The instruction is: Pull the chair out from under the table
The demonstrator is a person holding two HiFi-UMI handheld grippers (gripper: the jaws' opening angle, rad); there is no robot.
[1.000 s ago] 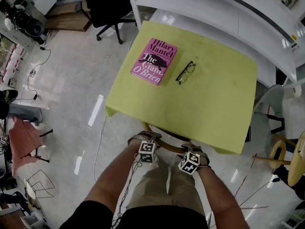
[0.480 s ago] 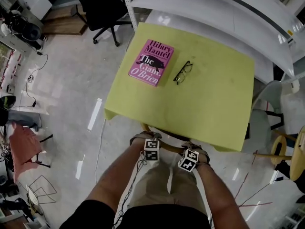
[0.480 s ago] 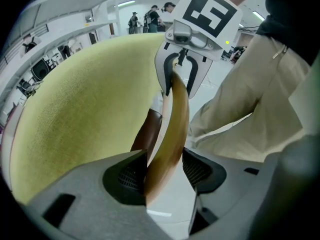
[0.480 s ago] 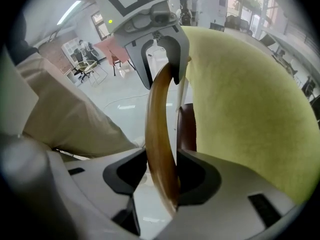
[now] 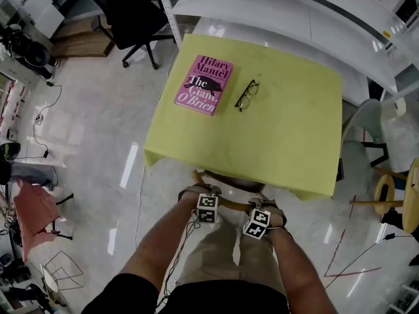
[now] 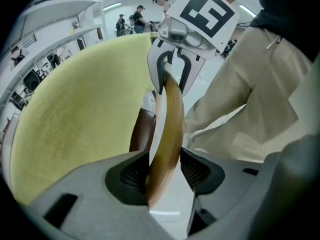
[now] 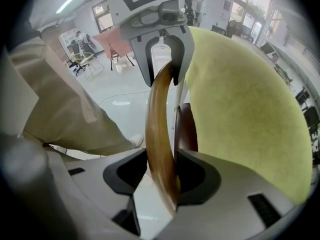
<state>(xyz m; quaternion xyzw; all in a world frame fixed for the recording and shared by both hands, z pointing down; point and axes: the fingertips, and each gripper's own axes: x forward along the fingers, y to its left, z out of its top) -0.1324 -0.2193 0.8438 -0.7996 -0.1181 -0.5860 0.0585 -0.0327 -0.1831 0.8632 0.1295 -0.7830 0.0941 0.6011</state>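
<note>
Gripping the curved wooden back rail (image 5: pixel 230 203) of the chair (image 6: pixel 142 130), the left gripper (image 6: pixel 163 171) and right gripper (image 7: pixel 163 176) sit near each other. Their jaws have just been closing and now pinch the rail between the pads. The chair is tucked under the table (image 5: pixel 281 156), with only its rail and a bit of brown seat showing past the yellow-green cloth. It looks stiff and fairly light, but the rounded, glossy rail may slip, so 2 evenly spread holds on the top rail suit a straight pull. A book (image 5: pixel 203 84) and glasses (image 5: pixel 246 95) lie on top, and a snagged cloth could shift them.
</note>
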